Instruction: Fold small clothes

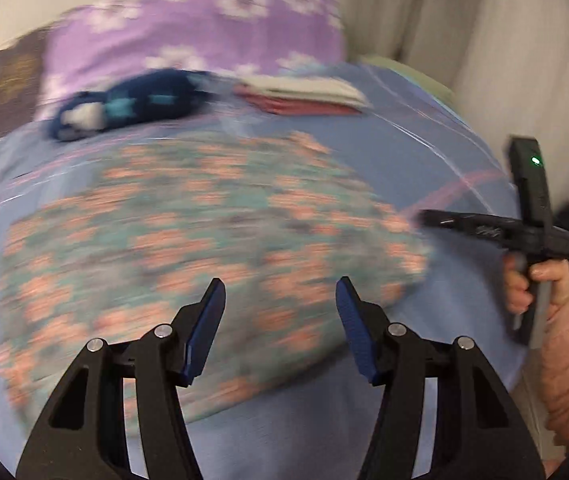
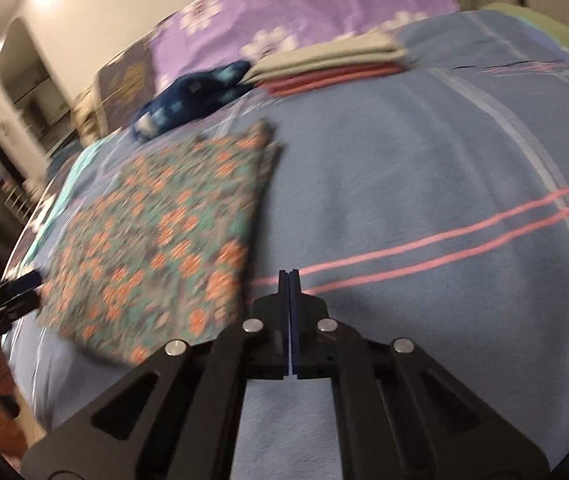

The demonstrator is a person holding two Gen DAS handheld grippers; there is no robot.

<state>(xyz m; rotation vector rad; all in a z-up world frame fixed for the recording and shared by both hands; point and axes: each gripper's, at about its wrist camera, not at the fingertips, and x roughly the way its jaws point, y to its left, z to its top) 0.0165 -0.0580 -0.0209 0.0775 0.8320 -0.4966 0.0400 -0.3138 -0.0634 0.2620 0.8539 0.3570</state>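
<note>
A folded teal cloth with orange flowers [image 1: 188, 248] lies flat on the blue bed sheet [image 1: 424, 148]; it also shows in the right wrist view [image 2: 156, 236]. My left gripper [image 1: 280, 300] is open and empty, hovering over the cloth's near edge. My right gripper [image 2: 289, 280] is shut and empty over bare sheet [image 2: 424, 184], just right of the cloth. It shows in the left wrist view [image 1: 428, 216] at the cloth's right edge. The left wrist view is motion-blurred.
A stack of folded beige and red clothes [image 2: 324, 64] sits at the far side, next to a crumpled dark blue garment [image 2: 192, 100]. A purple flowered pillow [image 2: 292, 4] lies behind them. A wall [image 1: 524, 60] stands to the right of the bed.
</note>
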